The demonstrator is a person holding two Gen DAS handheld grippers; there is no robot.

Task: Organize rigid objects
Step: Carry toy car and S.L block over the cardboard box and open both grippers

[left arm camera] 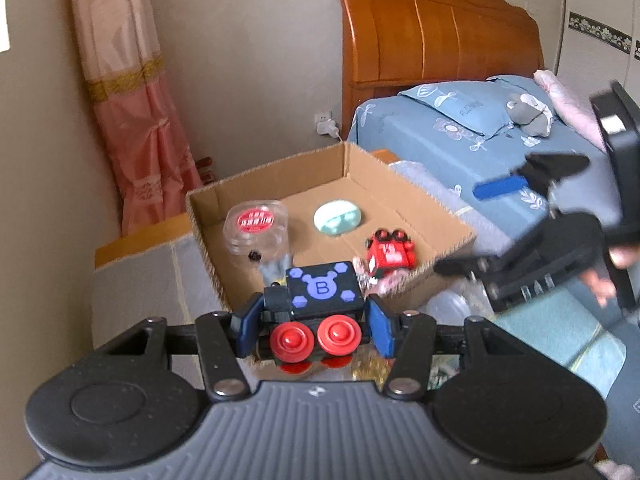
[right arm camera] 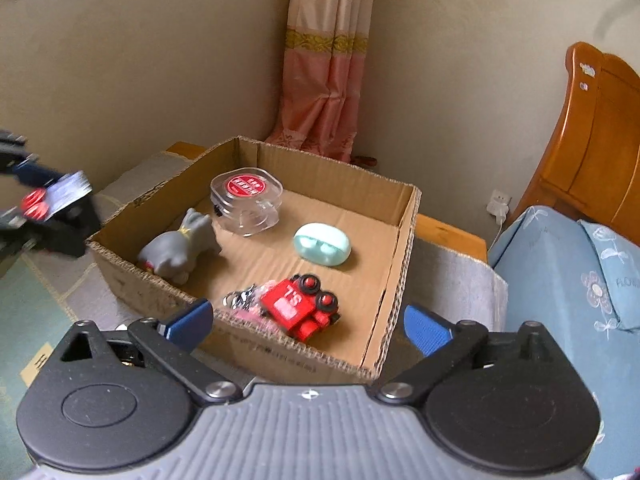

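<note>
Cardboard box is being viewed open-topped, a red toy car lying inside near its front wall. A black toy car, red wheels toward the camera, is being clamped crosswise by the left gripper, tilted downward. The right gripper is being held wide apart, empty.
</note>
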